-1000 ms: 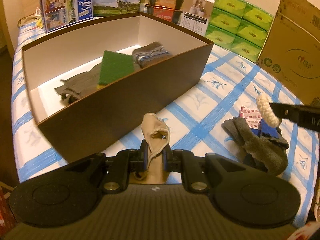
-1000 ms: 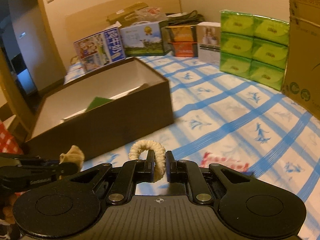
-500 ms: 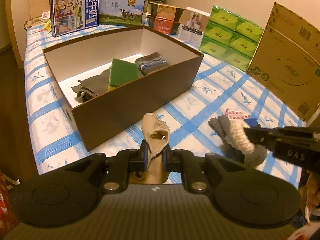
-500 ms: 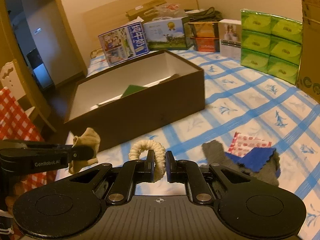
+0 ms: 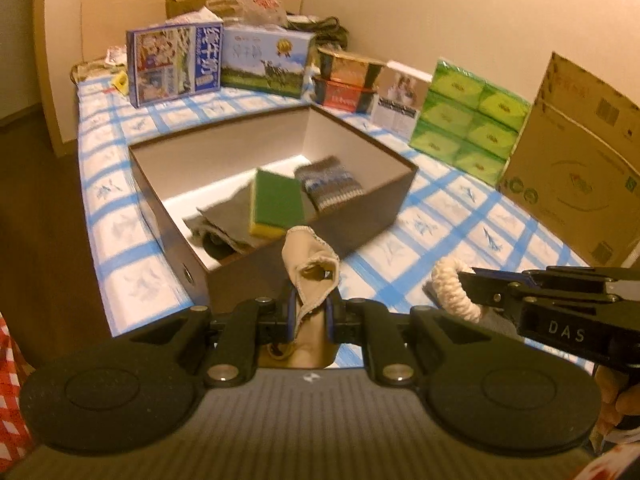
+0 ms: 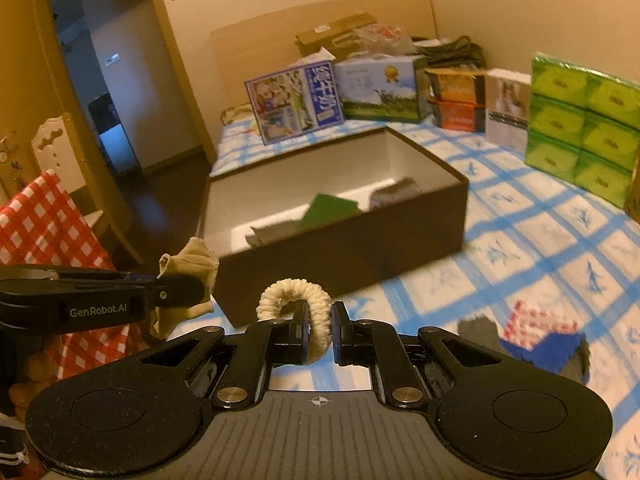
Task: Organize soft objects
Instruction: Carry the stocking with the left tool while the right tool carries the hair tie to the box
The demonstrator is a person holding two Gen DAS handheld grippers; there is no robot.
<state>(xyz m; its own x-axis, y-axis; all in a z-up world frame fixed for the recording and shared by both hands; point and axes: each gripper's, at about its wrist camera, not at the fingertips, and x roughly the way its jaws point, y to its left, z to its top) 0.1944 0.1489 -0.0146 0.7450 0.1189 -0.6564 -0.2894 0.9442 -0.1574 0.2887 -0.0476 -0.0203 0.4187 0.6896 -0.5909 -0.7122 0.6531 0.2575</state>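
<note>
Nearest the left wrist camera, the left gripper (image 5: 309,314) is clenched on a beige cloth pouch (image 5: 310,270), which stands up between the pads with its open mouth showing. Just to its right, the right gripper (image 6: 320,330) grips a cream scrunchie (image 6: 296,304), the loop pinched at one side and arching over to the left finger. Both pieces hang in the air above the blue-checked bedspread (image 5: 460,224), short of the box.

On the bedspread near the right gripper lies a small heap not yet put away: a grey cloth (image 6: 480,330) with a blue cloth (image 6: 556,346) and a red-checked piece (image 6: 536,322) on top.

Beyond the grippers sits the open brown box (image 5: 360,216), white inside. It already holds a green-and-yellow sponge (image 5: 276,204), a grey patterned knit piece (image 5: 330,186) beside it, and a grey cloth (image 5: 224,224) partly under the sponge.

Judging from this, the sorting is about half done: three things are boxed, two are in the grippers on their way, and the heap on the bed is left.

Farthest back, cartons and green tissue packs (image 5: 468,120) line the wall.
</note>
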